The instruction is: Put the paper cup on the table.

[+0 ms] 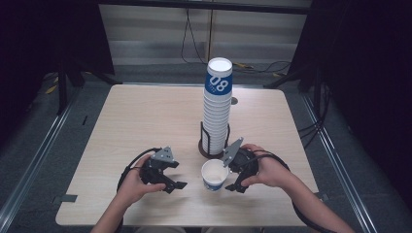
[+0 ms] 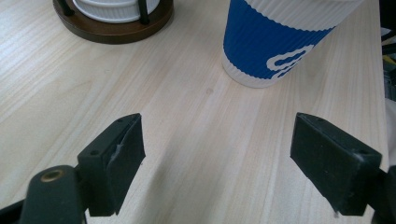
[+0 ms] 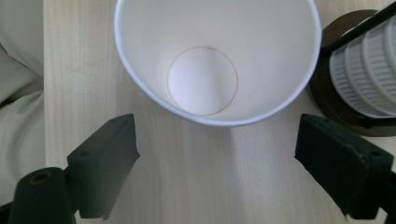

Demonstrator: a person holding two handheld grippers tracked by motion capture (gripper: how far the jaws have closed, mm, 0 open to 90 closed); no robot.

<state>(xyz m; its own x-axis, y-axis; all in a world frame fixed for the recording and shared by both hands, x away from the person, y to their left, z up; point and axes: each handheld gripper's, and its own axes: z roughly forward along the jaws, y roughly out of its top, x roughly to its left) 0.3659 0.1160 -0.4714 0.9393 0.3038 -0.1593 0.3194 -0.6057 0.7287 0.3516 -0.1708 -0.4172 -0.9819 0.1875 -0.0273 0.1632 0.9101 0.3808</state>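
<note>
Paper cup [image 1: 214, 174], white inside with a blue band outside, stands upright on the worktop [image 1: 145, 121], just ahead of the right gripper [image 1: 232, 180] and not between its fingers [image 3: 102, 163]. Those fingers are spread wide, holding nothing. Left gripper [image 1: 177, 180] fingers [image 2: 114, 161] are likewise apart and empty, the cup ahead of them and to their right. Tall stack of cups [image 1: 217, 107] sits in a dark wire holder [image 1: 206, 145], beyond the cup.

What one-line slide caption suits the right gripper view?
Open right gripper hovers just short of an empty, upright paper cup, beside the cup stack in its holder.
</note>
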